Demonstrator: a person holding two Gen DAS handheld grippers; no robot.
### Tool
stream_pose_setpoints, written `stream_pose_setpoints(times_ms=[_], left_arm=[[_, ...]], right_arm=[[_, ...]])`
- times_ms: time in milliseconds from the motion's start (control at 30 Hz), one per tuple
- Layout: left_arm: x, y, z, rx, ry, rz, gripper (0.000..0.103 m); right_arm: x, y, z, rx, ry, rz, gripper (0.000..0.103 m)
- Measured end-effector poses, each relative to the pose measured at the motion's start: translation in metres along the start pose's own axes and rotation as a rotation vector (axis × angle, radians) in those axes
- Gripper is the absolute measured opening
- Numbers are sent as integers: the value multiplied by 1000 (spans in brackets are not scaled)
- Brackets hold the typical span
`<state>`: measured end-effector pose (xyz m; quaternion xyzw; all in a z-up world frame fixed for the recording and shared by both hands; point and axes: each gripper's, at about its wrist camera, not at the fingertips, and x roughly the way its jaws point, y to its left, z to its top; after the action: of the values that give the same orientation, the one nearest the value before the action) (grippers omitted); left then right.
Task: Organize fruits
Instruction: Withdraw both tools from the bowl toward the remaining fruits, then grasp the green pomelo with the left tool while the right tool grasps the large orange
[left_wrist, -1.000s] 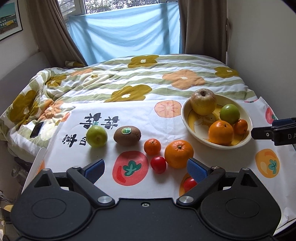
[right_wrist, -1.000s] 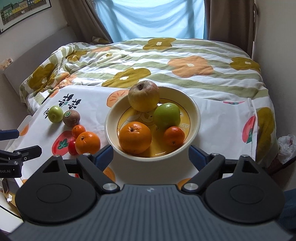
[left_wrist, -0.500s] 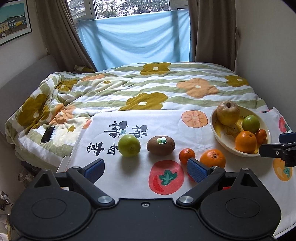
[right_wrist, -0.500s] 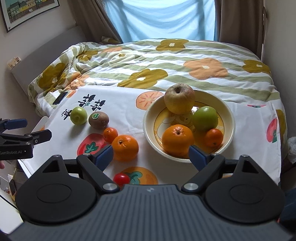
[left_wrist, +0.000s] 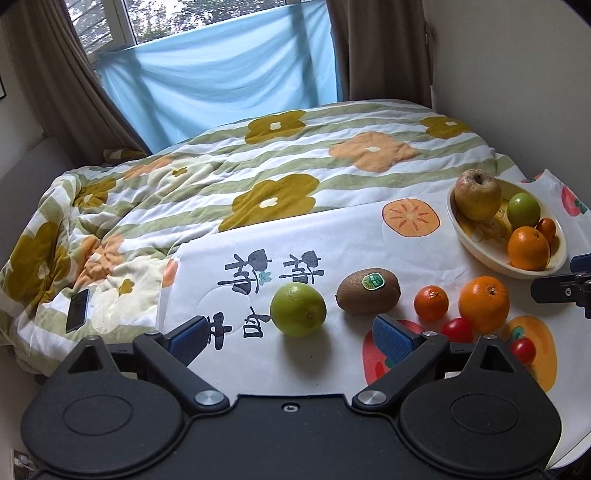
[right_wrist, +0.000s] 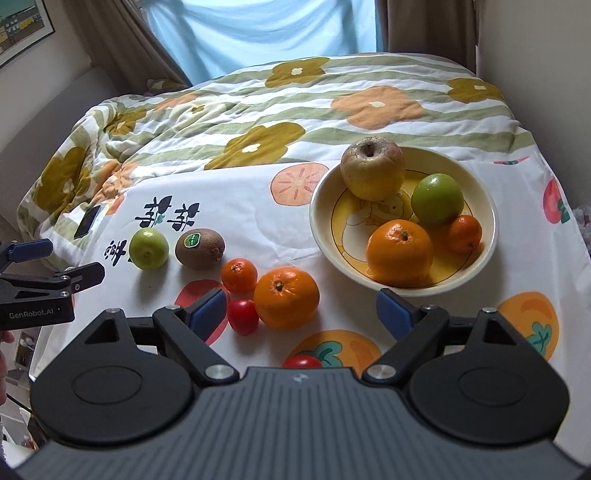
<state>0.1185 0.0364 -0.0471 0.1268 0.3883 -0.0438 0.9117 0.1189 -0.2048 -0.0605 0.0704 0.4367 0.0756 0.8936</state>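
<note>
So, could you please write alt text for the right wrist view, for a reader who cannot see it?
The open right gripper hovers over a printed cloth where a green apple, kiwi, two oranges and two cherry tomatoes lie loose. To the right, a yellow bowl holds four more fruits. The left gripper enters at the left edge.

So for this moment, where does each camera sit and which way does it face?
Left wrist: on the left gripper, low over the cloth's left end, facing the green fruit and kiwi; own open fingers show.
Right wrist: on the right gripper, facing the bowl; own open fingers show.
Shared: both see the bowl, the loose fruit, the bed, and each other's gripper at the frame edge.
</note>
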Motion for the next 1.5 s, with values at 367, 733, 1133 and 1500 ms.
stream_pose_setpoints(times_ms=[367, 733, 1133, 1500], left_arm=[[75, 21, 5, 115, 41, -110, 92], [110, 18, -2, 198, 89, -211, 73], [112, 22, -5, 210, 90, -234, 60], [106, 24, -9, 183, 112, -242, 60]], right_arm=[[28, 18, -8, 147, 2, -108, 103], [49, 23, -11, 214, 14, -169, 103], [65, 27, -8, 226, 25, -176, 99], [78, 27, -6, 232, 48, -149, 83]])
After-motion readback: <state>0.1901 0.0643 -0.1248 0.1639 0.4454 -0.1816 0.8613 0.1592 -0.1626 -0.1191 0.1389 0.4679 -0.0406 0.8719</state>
